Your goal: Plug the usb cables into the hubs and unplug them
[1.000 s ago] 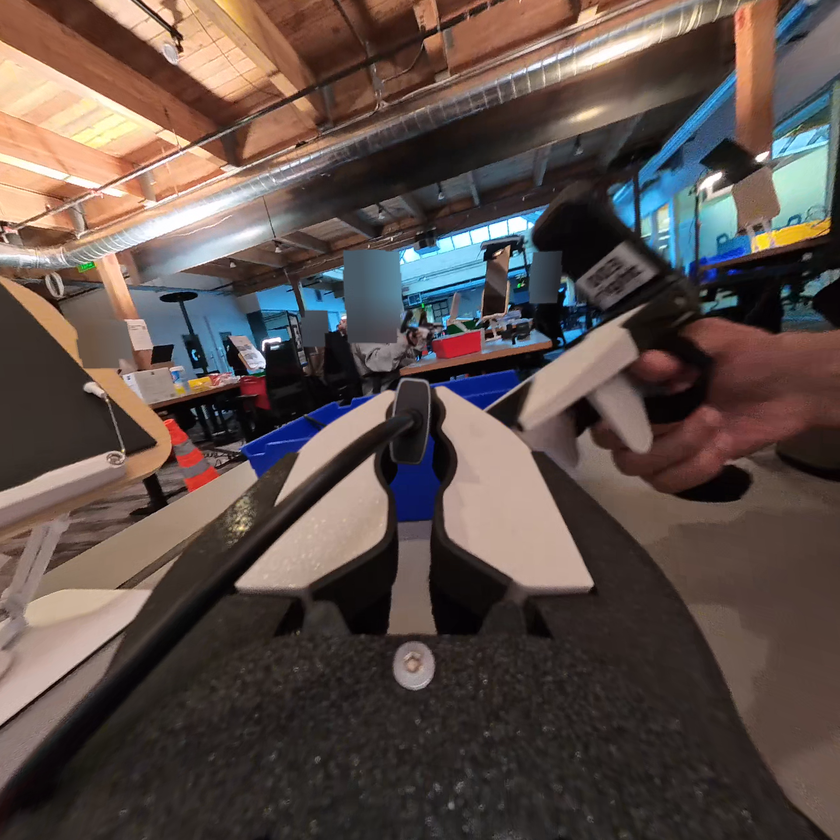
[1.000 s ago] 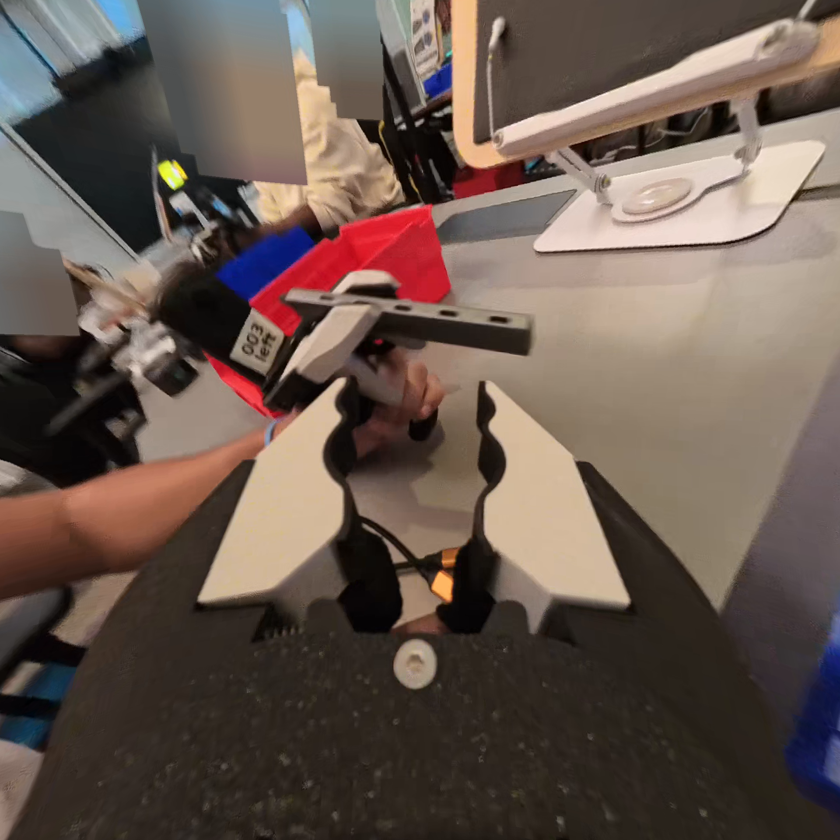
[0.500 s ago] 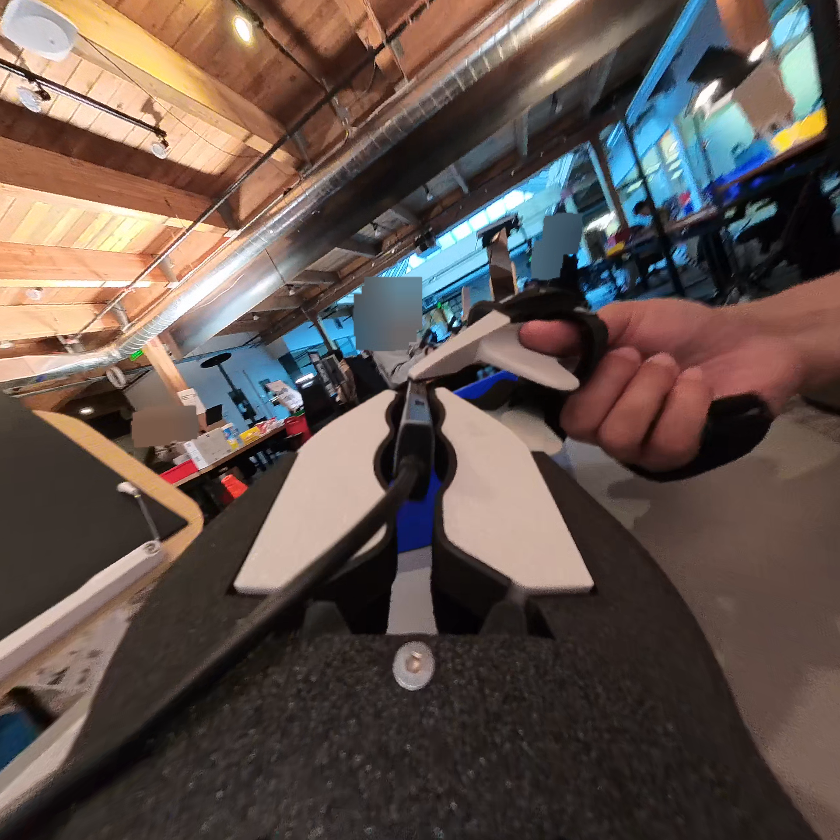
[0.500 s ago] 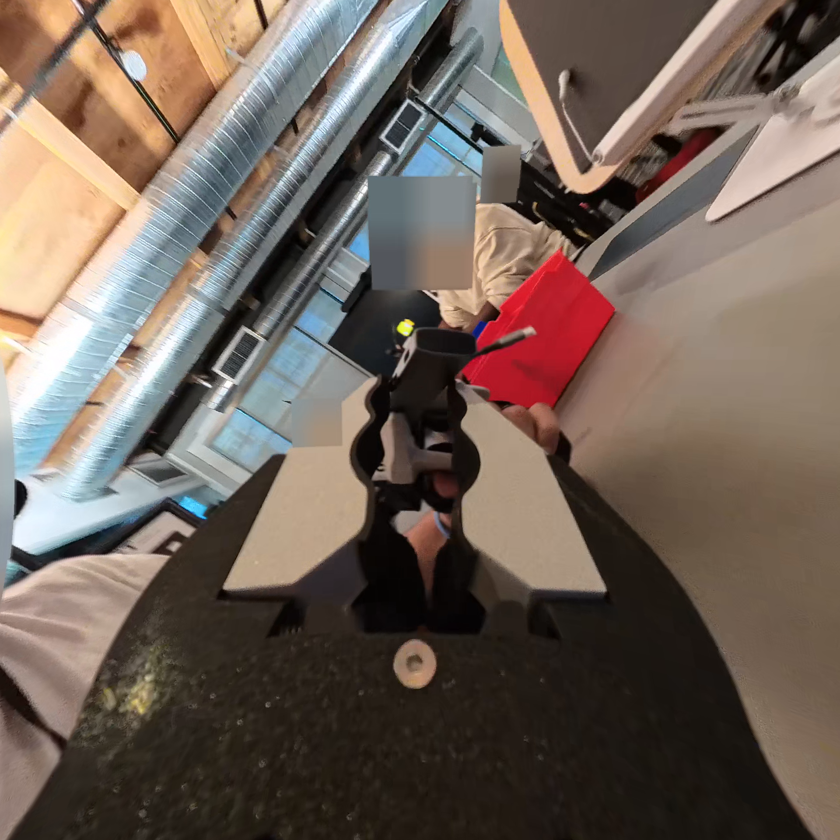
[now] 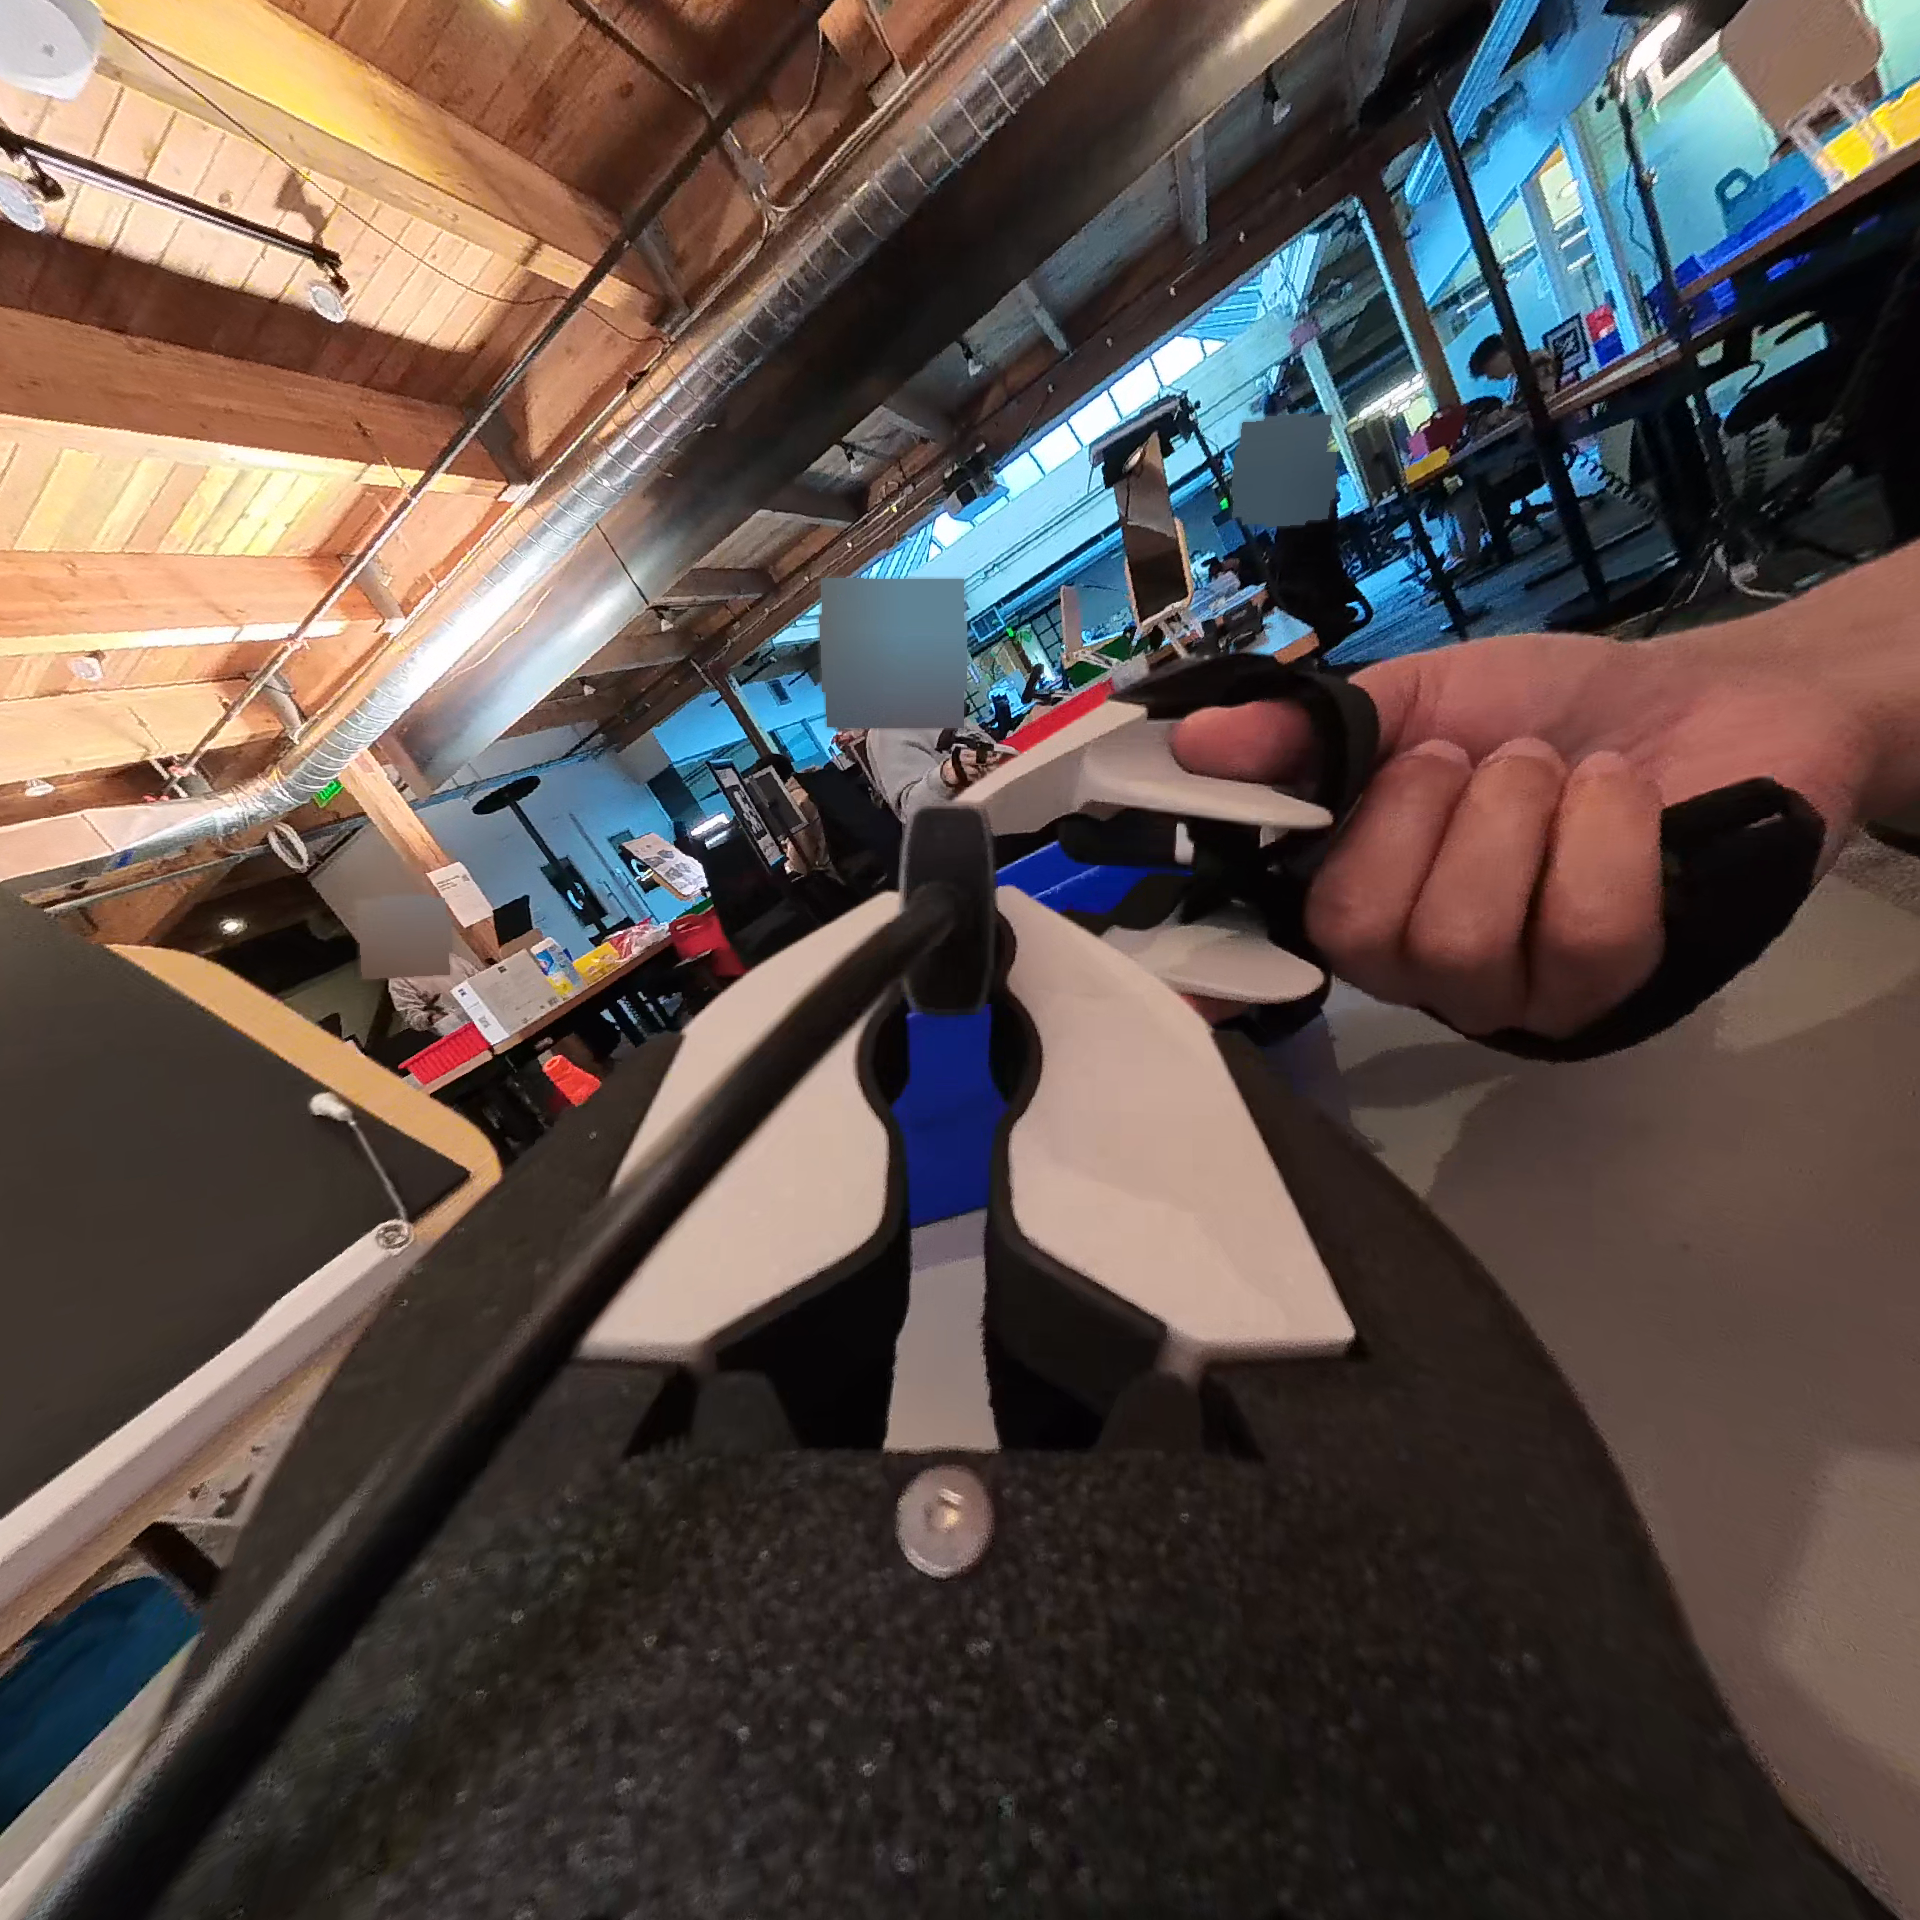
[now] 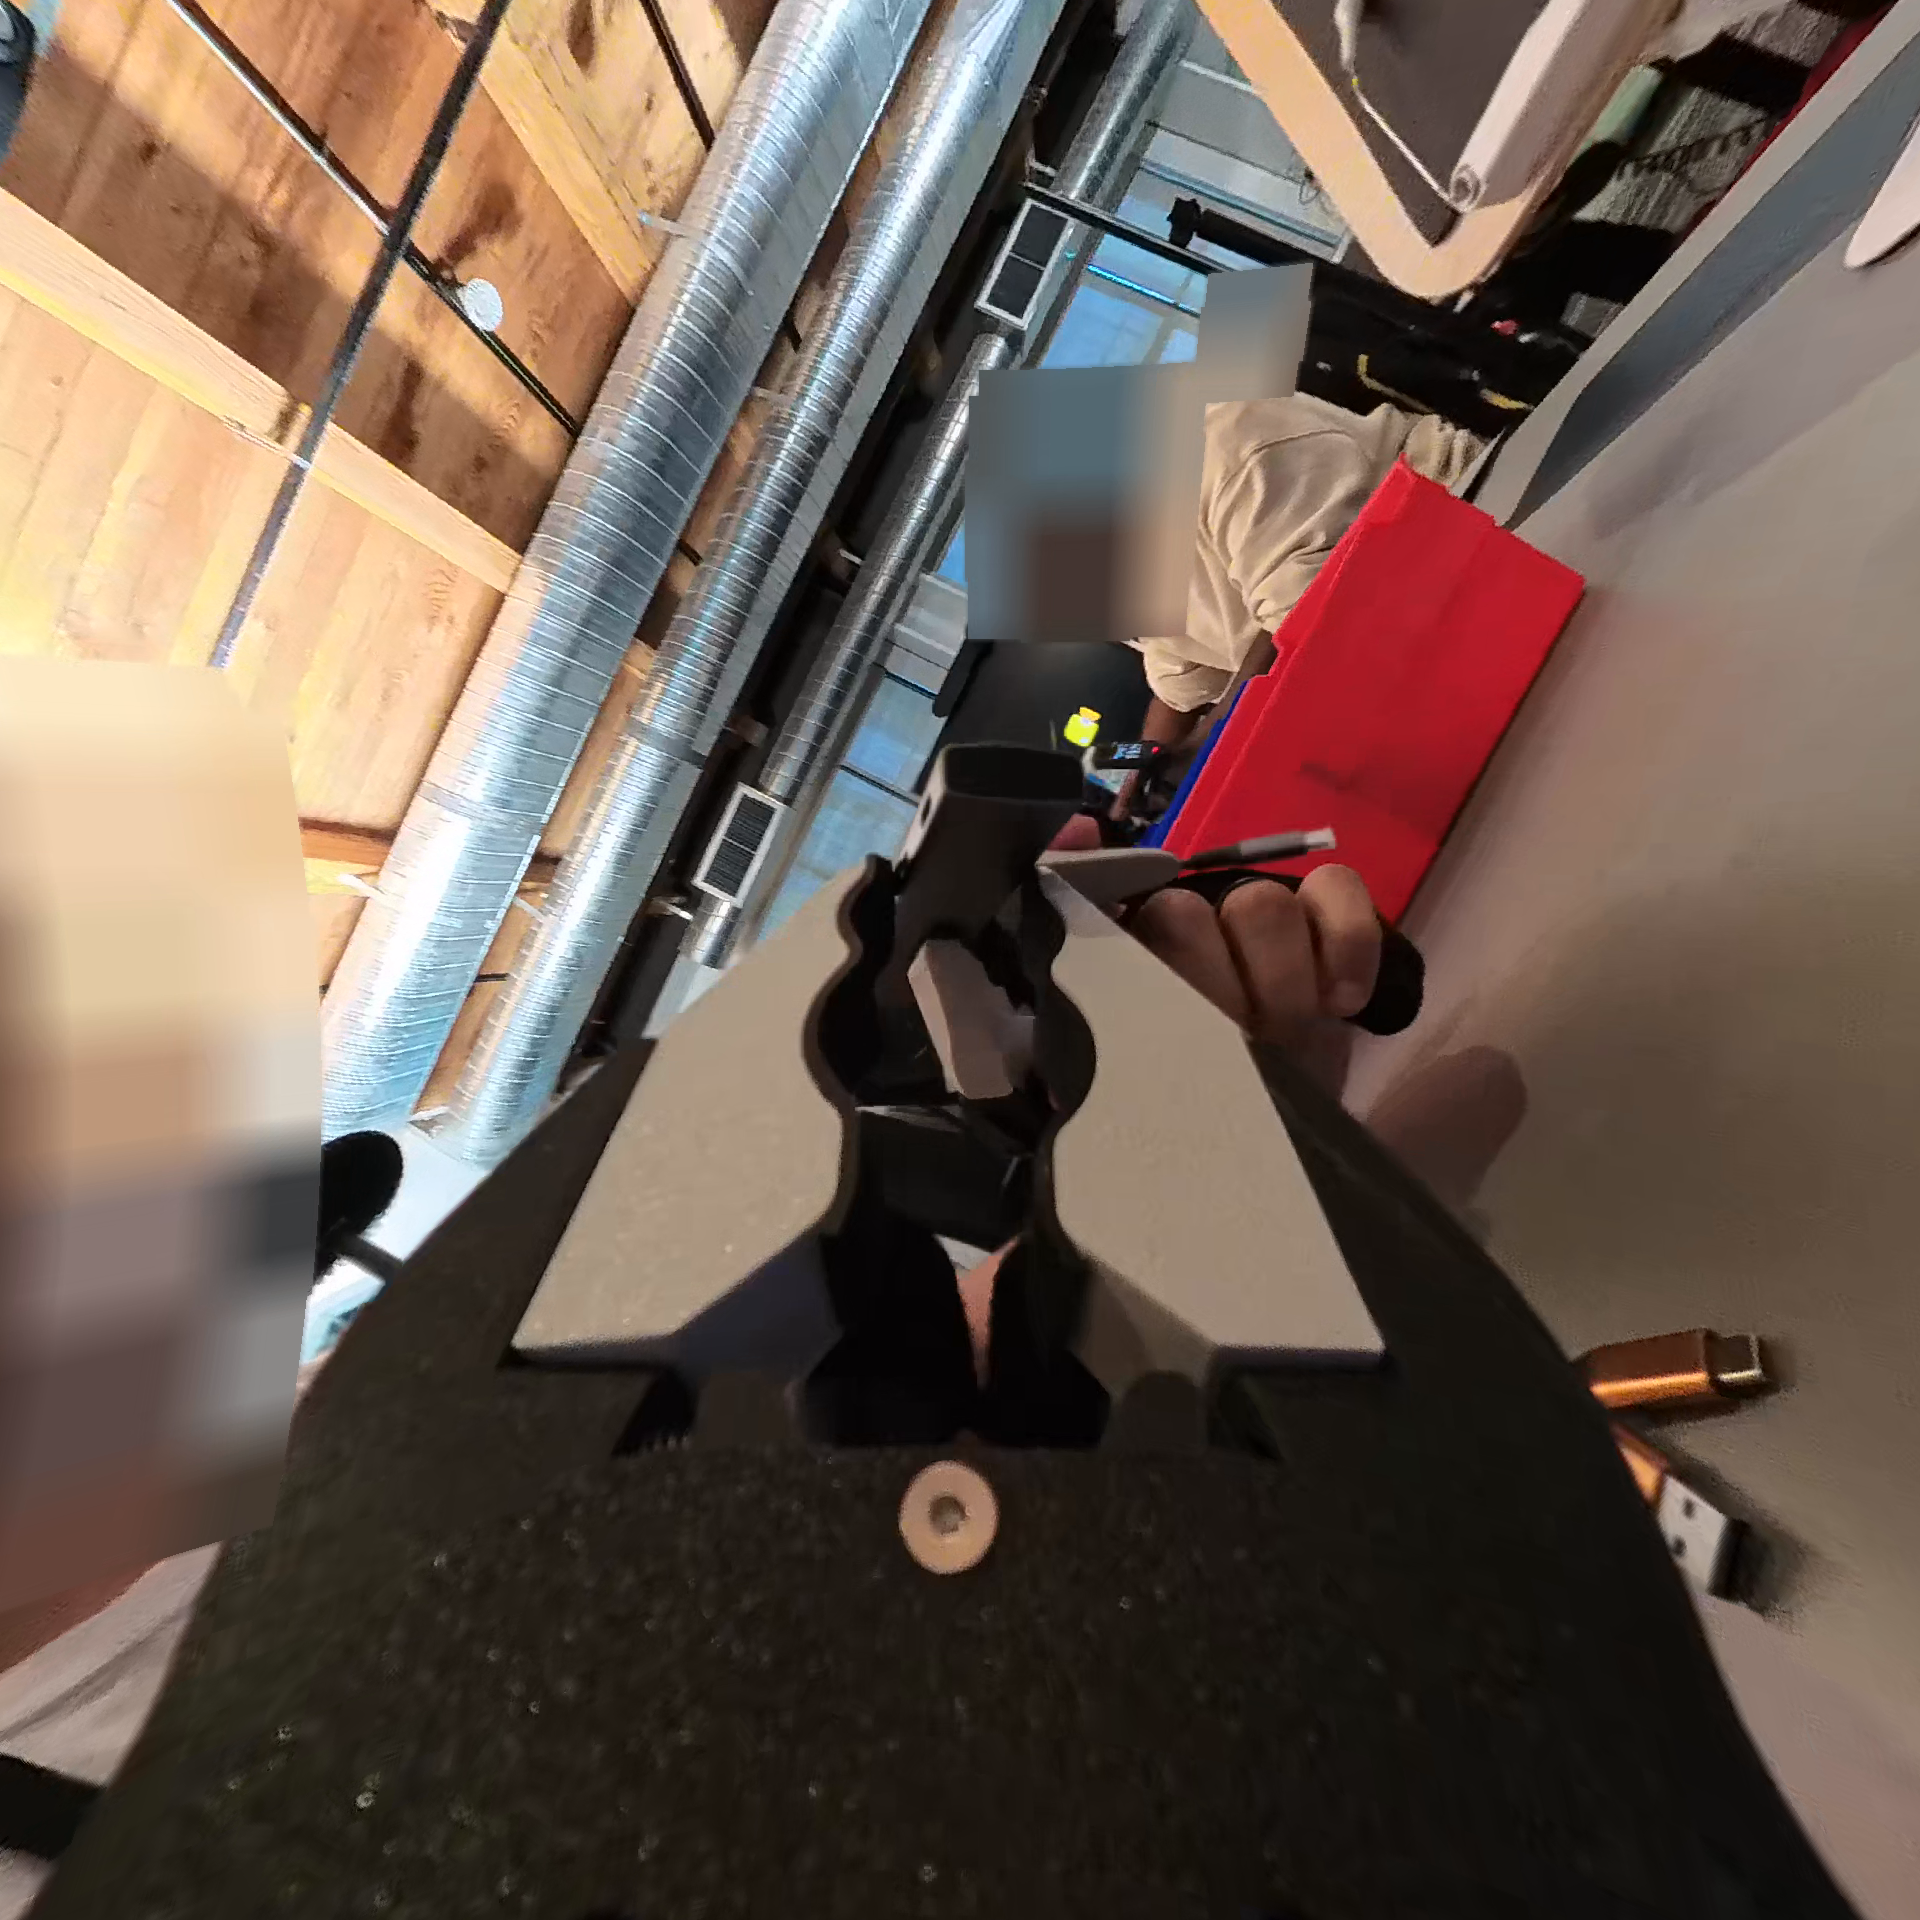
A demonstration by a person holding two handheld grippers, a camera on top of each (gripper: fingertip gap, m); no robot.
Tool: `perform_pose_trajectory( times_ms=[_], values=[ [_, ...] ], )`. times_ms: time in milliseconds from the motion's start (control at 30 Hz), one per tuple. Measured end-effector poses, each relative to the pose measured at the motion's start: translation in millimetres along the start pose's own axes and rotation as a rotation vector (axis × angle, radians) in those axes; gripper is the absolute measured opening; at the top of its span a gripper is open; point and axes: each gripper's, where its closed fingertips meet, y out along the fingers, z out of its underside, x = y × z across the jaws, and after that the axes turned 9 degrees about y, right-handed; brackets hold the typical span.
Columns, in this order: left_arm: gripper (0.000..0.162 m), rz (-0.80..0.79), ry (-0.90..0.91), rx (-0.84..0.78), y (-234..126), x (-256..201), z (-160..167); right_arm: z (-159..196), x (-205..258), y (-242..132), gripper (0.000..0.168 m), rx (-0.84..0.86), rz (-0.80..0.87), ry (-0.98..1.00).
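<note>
The left gripper (image 5: 948,935) pinches a black plug (image 5: 943,902) at its fingertips, its cable (image 5: 582,1236) trailing back. The right gripper (image 6: 961,914) seems clamped on a grey hub (image 6: 982,831). Two copper-coloured plugs (image 6: 1673,1374) lie on the worktop (image 6: 1714,935) near its right edge.

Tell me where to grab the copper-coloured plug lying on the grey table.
Grip the copper-coloured plug across its copper shell, coming from above. It lies flat on the grey table, so only its top and sides seem open. Avoid the thin metal tip at its right end.
</note>
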Motion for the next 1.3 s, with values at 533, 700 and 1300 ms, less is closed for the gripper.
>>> perform_pose_trajectory(
  times_ms=[533, 700, 1300],
  values=[
    [0.014, -0.024, -0.001, -0.038, 2, -1, -13, 5, 2, 1, 0.019, 0.05, -0.116, 0.163],
    [0.01, -0.005, -0.018, -0.061, 1, 0, -18, 7, 6, 2, 0.019, 0.059, -0.143, 0.187],
    [0.01, -0.176, -0.077, 0.235, -15, 37, 70, 84, -112, -47, 0.034, 0.402, 1.067, -0.845]
  ],
)
